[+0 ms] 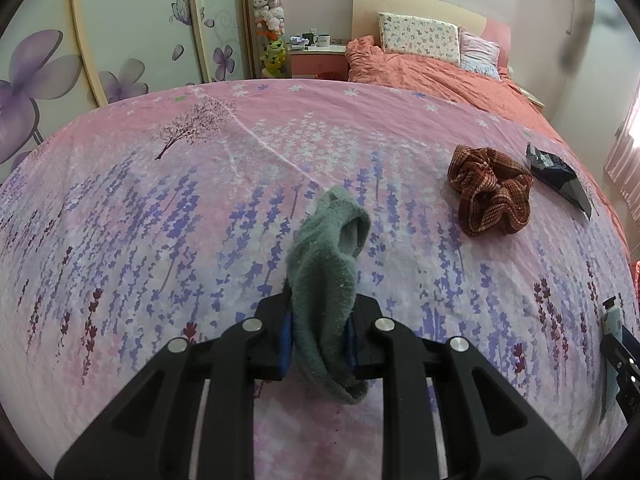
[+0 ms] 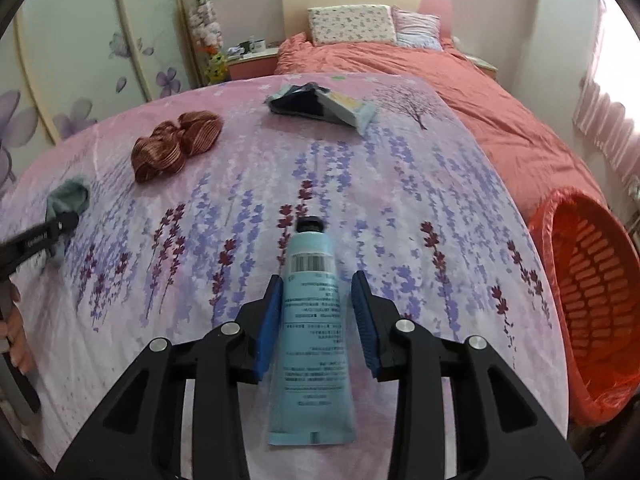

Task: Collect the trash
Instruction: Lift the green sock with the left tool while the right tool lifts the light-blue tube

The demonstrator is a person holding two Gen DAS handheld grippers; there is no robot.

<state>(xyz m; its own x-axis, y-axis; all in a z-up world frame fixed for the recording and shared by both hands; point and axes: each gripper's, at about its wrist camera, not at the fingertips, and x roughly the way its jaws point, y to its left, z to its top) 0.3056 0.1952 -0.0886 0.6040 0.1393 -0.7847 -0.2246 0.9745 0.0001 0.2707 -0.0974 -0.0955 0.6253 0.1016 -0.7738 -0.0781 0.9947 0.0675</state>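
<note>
My left gripper (image 1: 322,308) is shut on a grey-green sock (image 1: 328,248), which hangs out in front of and behind the blue pads above the pink flowered bedspread. In the right wrist view, a light blue tube (image 2: 312,320) with a black cap lies lengthwise between the pads of my right gripper (image 2: 316,292). The left pad is against the tube and a gap shows at the right pad. The sock (image 2: 68,198) and left gripper (image 2: 60,226) appear at that view's left edge. An orange basket (image 2: 600,288) lined with a red bag stands at the bed's right side.
A brown patterned scrunchie (image 1: 492,192) (image 2: 176,144) lies on the bedspread. Farther back lie a dark wrapper (image 1: 556,172) and a dark and pale blue packet pile (image 2: 320,106). Beyond are a coral duvet, pillows, a nightstand and wardrobe doors. A hand (image 2: 16,332) holds the left gripper.
</note>
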